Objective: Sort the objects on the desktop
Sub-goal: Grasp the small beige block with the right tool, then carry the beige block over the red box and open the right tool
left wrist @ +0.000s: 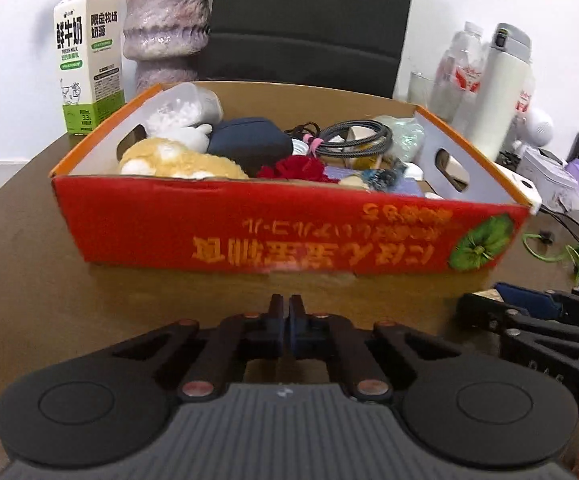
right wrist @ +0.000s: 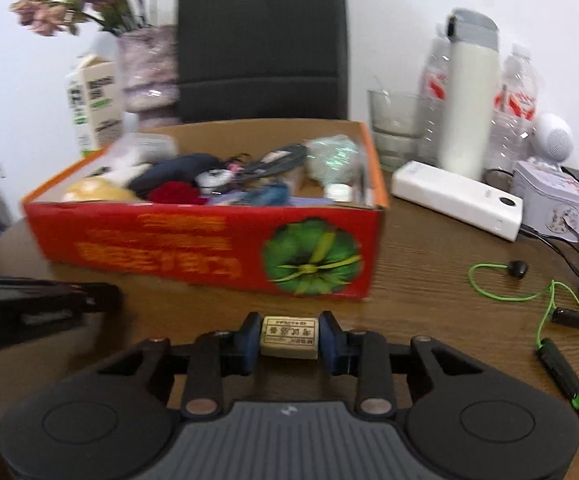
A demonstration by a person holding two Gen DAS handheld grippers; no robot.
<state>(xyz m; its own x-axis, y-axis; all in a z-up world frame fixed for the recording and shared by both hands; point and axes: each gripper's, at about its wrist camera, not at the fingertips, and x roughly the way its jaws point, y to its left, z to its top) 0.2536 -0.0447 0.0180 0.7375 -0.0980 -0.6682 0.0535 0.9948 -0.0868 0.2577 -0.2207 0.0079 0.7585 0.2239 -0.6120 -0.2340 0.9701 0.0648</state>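
Note:
A red cardboard box [left wrist: 289, 236] with orange rims stands on the brown table, also in the right wrist view [right wrist: 209, 248]. It holds a yellow plush toy [left wrist: 177, 160], a dark blue case [left wrist: 249, 140], a coiled cable [left wrist: 353, 136], a red fabric flower [left wrist: 297, 168] and other small items. My left gripper [left wrist: 288, 308] is shut and empty, just in front of the box. My right gripper [right wrist: 289, 334] is shut on a small beige eraser [right wrist: 289, 336] and holds it above the table in front of the box. The right gripper also shows in the left wrist view [left wrist: 529, 312].
A milk carton [left wrist: 89, 64] and a vase [left wrist: 167, 20] stand behind the box, with a black chair [left wrist: 309, 20] beyond. To the right are a white flask [right wrist: 467, 100], water bottles [right wrist: 515, 112], a glass [right wrist: 395, 132], a white power bank [right wrist: 457, 204] and green earphones [right wrist: 549, 312].

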